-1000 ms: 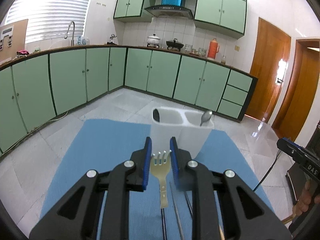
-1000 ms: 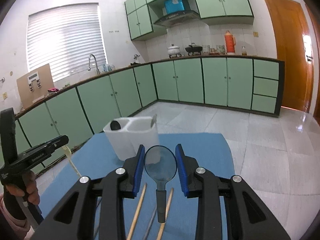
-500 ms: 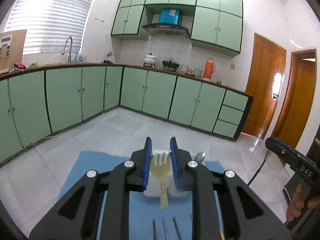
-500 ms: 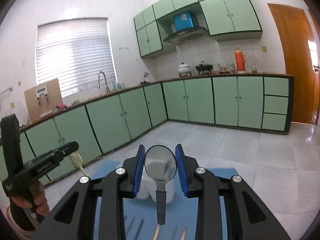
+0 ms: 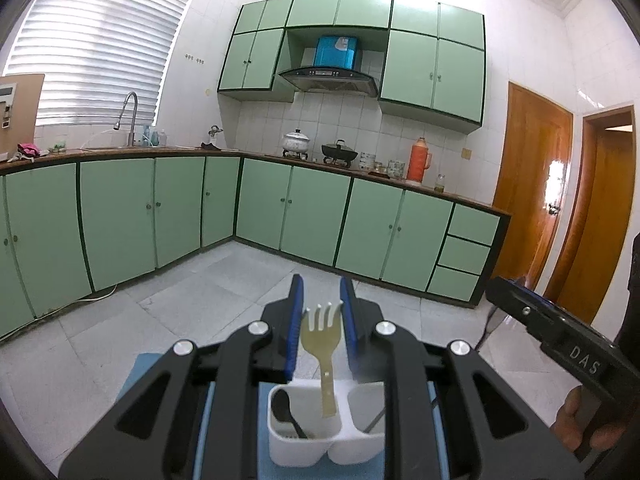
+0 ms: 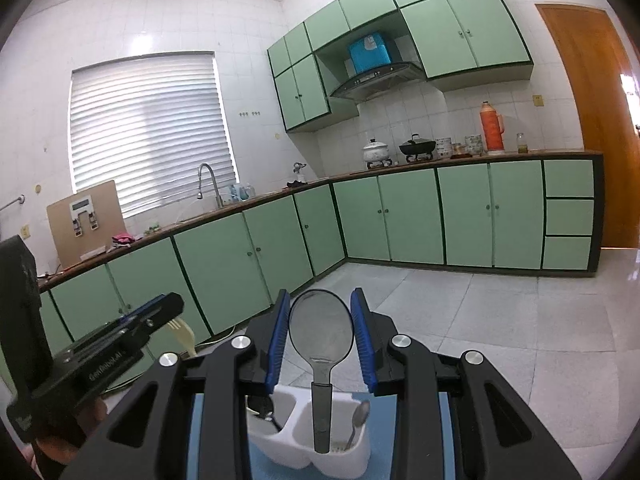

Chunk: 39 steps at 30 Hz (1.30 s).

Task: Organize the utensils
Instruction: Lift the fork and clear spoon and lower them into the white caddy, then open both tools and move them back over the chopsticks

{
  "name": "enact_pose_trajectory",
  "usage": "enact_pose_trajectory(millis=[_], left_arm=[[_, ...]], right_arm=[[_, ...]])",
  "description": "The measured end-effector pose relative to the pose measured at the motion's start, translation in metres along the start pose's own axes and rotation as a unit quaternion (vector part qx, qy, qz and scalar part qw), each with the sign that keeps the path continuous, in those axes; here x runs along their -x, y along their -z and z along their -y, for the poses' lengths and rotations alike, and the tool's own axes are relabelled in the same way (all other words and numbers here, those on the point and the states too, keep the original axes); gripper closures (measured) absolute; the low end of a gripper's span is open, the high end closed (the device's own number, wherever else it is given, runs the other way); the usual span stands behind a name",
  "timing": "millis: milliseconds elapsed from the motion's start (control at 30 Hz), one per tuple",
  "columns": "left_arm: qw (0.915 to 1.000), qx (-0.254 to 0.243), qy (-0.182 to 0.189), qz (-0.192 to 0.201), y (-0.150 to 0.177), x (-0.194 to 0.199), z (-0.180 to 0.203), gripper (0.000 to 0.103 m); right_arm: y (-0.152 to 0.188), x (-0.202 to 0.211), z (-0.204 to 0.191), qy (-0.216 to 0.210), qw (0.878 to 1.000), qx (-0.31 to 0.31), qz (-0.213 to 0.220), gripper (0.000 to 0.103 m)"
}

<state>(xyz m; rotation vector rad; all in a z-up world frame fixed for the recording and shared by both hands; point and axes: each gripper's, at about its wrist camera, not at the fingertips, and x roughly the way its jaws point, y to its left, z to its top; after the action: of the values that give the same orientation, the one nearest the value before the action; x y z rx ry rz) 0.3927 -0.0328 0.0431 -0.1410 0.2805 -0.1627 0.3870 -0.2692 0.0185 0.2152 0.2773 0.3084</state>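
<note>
Green cabinets (image 5: 312,216) line two walls of a white-tiled kitchen, with a range hood (image 5: 330,80) above the stove and a wooden door (image 5: 532,200) off to the right. Below both cameras a blue mat (image 5: 264,432) lies on a pale tiled floor, and on it stands a white two-compartment utensil holder (image 5: 304,446). The left gripper (image 5: 320,314) has its blue pads clamped on the head of a pale yellow fork (image 5: 322,340), tines pointing away and handle hanging down over the holder's left compartment, where a black spoon (image 5: 282,406) already stands. The right gripper (image 6: 320,330) pinches the bowl of a dark ladle-shaped spoon (image 6: 320,334) between its pads, the black handle dropping toward the holder's right compartment beside a small metal spoon (image 6: 360,416). Each gripper shows at the edge of the other's view, carried in a person's hand (image 5: 576,424).
</note>
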Motion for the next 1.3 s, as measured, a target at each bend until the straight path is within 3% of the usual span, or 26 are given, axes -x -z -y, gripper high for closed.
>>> enact_pose_trajectory(millis=[400,733,833,900,1033,1100,1300], left_arm=[[0.9972,-0.008,-0.015,-0.073,0.045,-0.072,-0.01,0.085],[0.9943,-0.017,-0.019,-0.103,0.073,-0.083,-0.022,0.085],[0.9933,-0.016,-0.017,-0.113,0.079,-0.082,-0.025,0.085],[0.993,-0.017,-0.017,-0.116,0.081,-0.08,-0.027,0.084],[0.9936,-0.013,-0.021,-0.11,0.08,-0.071,-0.031,0.065],[0.9943,-0.007,-0.023,-0.104,0.08,-0.062,-0.034,0.058],[0.9964,-0.001,-0.031,-0.08,0.08,-0.022,-0.04,0.027]], right_arm=[[0.047,-0.059,0.01,-0.006,0.999,-0.011,-0.045,0.072],[0.074,-0.064,0.01,-0.009,0.997,-0.001,-0.076,0.072],[0.08,-0.061,0.008,-0.006,0.997,0.001,-0.079,0.063],[0.082,-0.056,0.008,-0.004,0.997,0.0,-0.076,0.062],[0.079,-0.042,0.013,0.002,0.998,-0.008,-0.064,0.058],[0.077,-0.034,0.017,0.008,0.998,-0.011,-0.059,0.05],[0.076,0.008,0.022,0.038,0.999,-0.015,-0.034,0.018]])
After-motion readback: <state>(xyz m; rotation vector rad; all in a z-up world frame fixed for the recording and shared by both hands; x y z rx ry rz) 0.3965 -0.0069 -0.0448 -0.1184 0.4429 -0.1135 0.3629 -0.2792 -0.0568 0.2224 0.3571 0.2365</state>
